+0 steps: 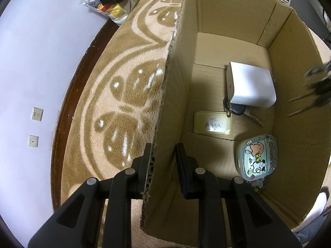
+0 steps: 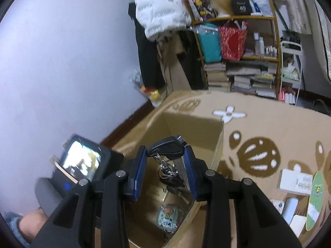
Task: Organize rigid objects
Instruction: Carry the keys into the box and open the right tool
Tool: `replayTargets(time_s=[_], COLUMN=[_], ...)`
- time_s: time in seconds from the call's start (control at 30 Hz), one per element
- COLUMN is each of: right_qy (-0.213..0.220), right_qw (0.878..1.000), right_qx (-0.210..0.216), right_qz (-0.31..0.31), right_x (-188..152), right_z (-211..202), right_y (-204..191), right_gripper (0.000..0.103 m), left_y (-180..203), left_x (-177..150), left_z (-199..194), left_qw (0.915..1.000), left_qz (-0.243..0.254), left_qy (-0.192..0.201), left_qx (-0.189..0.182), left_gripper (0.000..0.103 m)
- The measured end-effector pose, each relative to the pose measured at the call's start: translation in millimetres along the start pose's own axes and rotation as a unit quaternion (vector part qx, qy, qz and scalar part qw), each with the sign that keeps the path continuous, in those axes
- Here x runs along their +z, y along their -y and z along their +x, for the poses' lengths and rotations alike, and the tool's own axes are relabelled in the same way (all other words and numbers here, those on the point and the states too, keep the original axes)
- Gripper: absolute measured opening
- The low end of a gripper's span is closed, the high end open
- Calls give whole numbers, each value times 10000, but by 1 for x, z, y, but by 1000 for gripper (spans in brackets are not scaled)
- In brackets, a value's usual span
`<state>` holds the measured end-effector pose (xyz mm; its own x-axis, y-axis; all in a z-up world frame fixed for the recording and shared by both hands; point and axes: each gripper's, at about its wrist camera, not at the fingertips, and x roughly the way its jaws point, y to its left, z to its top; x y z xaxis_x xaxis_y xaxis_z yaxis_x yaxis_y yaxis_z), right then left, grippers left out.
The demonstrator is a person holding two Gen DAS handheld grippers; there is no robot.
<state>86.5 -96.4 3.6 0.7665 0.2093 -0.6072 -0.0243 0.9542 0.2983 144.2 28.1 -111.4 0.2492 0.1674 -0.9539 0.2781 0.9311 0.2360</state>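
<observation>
One open cardboard box [image 1: 209, 43] sits on a tan carpet [image 1: 124, 95] patterned with cream leaves, and everything here is placed against it. The left gripper [image 1: 163, 161] straddles the box's near-left wall, one finger outside and one inside, with a gap visible between the inner finger and the cardboard, so whether it actually pinches the wall cannot be told. Inside the box lie four things: one white rounded block [image 1: 251, 85], one key on a ring [image 1: 235, 108] partly tucked under that block, one cream NFC card [image 1: 212, 123] hooked to the same ring, and one pale-green cartoon case [image 1: 258, 158] printed "Cheers" in the near-right corner. Above the box's opening, the right gripper [image 2: 165, 157] is closed on one bunch of keys [image 2: 168, 149], gripped at a black key head while the rest dangles below it. On the carpet right of the box rest one white power strip [image 2: 294, 180], one green oval board [image 2: 315, 200] and several small white items. Beyond the box stand a lilac wall [image 1: 41, 41] with dark skirting and a crowded bamboo shelf [image 2: 238, 39] of books and bags.
</observation>
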Motion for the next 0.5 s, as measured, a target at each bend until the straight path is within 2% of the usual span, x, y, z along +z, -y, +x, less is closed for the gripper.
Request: replayTargets(time_s=[0.1,0.3,0.33,0.47,0.5], right_qy=[-158,-98,-91,-101,-129], right_qw=[9998,9995,9992,9980,9976], right_qx=[-119,-308,-377,-586,-623], right_qz=[-42,7,22,226,291], right_x=[-9,-8,-8,-10,-9], right_z=[6,0,-2,-10,-11], right_y=[2,10,13,27,31], right_gripper=[39,40,44,73,77], left_y=[-1,-1,-1,-1,-1], left_x=[0,-1,-1,-1,-1], left_z=[0,1,1,2,2], left_qw=[10000,10000,10000,10000,10000], left_qz=[-3,11,7,8,8], left_qy=[-1,0,0,1,-1], left_qx=[-14,1,-4,-2,-5], left_gripper=[22,22,22,22,22])
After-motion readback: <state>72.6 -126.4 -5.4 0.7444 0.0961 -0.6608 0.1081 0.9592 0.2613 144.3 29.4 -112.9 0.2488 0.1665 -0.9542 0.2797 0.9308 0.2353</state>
